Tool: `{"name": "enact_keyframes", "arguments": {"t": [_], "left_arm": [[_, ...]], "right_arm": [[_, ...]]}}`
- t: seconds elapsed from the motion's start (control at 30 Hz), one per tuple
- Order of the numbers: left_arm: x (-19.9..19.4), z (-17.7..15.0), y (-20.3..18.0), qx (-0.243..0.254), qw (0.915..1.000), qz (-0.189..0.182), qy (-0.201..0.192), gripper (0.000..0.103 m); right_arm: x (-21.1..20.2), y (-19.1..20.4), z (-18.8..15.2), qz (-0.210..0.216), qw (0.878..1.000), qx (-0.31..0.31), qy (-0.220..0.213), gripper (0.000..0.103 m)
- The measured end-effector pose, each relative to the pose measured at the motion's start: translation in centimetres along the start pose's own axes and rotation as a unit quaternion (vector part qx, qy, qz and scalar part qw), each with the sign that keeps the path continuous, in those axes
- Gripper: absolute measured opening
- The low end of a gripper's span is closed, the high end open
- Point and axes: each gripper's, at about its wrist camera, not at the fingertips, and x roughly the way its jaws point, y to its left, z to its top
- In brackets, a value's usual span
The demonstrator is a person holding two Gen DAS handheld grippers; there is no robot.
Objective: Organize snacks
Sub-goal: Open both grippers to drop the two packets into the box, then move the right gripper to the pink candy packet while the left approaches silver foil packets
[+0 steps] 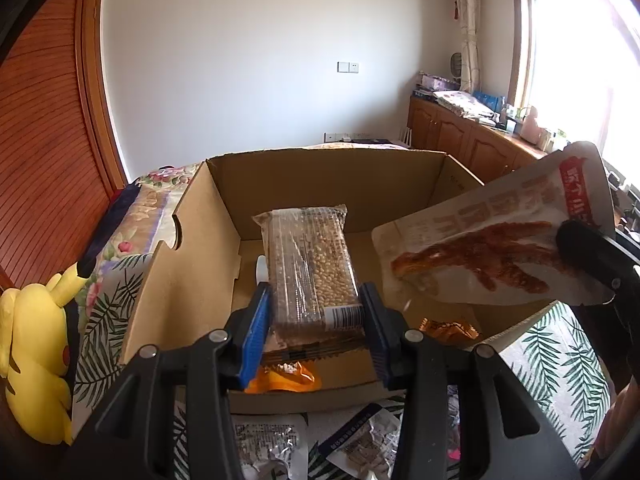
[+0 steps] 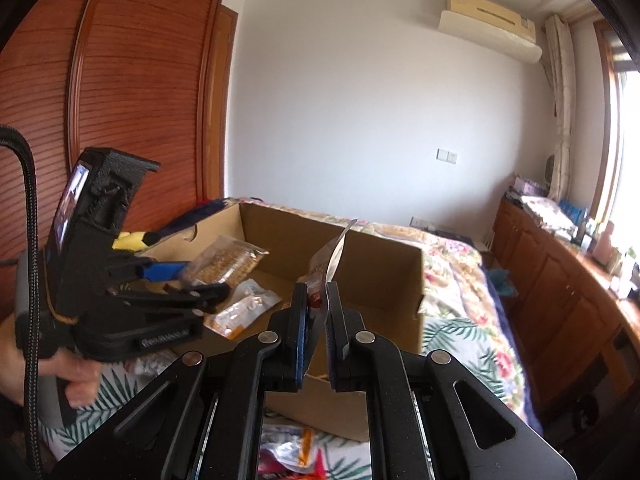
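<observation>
Two snacks in transit, both held over the open brown cardboard box [image 1: 320,184] on the bed. Left tool [image 1: 316,320], lower centre of frame, pinches a clear plastic pack of pale nuts [image 1: 310,268] across its width, near the barcode end. The pack looks firm and fairly weighty, the film likely slippery; a mid-body grip seems right. Right tool [image 2: 318,314] is closed narrow on a flat white pouch printed with a red dried-meat strip [image 1: 496,240]: probably light and floppy, best held near a sealed edge. Left view shows the pouch's face; right view shows it only edge-on, plus white-and-orange packets [image 2: 244,310] on the box floor.
</observation>
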Motion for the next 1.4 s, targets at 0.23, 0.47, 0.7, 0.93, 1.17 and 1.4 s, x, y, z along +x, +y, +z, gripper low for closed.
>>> {"name": "enact_keyframes", "arguments": {"t": [0.23, 0.47, 0.7, 0.93, 1.17, 1.4], "left_arm": [[0.5, -0.6, 0.7, -0.013, 0.9999, -0.008, 0.008, 0.045], [-0.7, -0.6, 1.1, -0.023, 0.9996, -0.014, -0.013, 0.051], [-2.4, -0.8, 1.6, -0.019, 0.9991, -0.019, -0.034, 0.057], [-4.4, -1.9, 1.7, -0.011, 0.9985, -0.024, -0.048, 0.060], [-6.4, -3.4, 1.6, -0.010, 0.9974, -0.040, -0.060, 0.067], [-8.6, -5.2, 1.5, 0.010, 0.9963, -0.042, -0.074, 0.070]], "right_arm": [[1.7, 0.0, -0.3, 0.011, 1.000, 0.022, 0.006, 0.005], [3.6, -0.8, -1.3, 0.025, 0.998, 0.042, 0.031, 0.005], [4.6, -1.5, -1.9, 0.035, 0.996, 0.067, 0.048, 0.007], [3.3, -1.6, -1.9, 0.022, 0.996, 0.064, 0.050, 0.036], [0.4, -2.6, -1.5, 0.017, 0.998, 0.053, 0.030, 0.040], [-3.2, -2.6, -3.1, 0.025, 0.999, 0.045, 0.019, 0.040]]}}
